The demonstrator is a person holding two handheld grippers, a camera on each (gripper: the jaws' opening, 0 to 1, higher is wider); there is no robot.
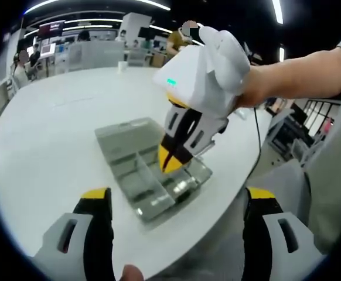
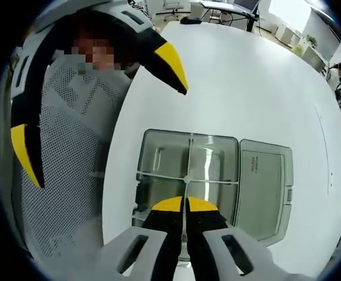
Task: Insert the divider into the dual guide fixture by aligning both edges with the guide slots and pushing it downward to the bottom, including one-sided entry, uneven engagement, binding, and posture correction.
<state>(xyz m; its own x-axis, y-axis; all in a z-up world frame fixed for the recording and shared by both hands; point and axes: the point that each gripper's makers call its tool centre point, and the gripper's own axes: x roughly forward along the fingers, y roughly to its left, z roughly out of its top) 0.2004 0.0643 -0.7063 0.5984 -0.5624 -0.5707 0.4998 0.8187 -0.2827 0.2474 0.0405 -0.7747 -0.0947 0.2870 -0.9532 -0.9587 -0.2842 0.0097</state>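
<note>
So the divider (image 2: 189, 167) is a thin clear panel standing on edge inside the fixture (image 2: 159, 153), a clear plastic box with compartments, and it runs straight away from my right gripper (image 2: 186, 204) across the middle of the box, crossing another thin clear strip at a little junction. My right gripper's yellow tips are pinched nearly together right on the near end of that divider, so I'd call it clamped on the panel's edge. In the left gripper view that same gripper (image 1: 171, 159) comes down from above with its tips inside the box (image 1: 129, 132), a hand (image 1: 258, 85) wrapped round its white body. The box lid (image 2: 265, 187) lies folded open flat beside the box, on the far side from the table edge. Everything sits on a round white table (image 2: 246, 76), box close to the near edge. My left gripper (image 1: 179, 202) hangs back from the box over the table edge, jaws spread wide with nothing between them. In the right gripper view it (image 2: 97, 111) shows at upper left, again wide apart, in front of a grey mesh chair (image 2: 71, 175).
</note>
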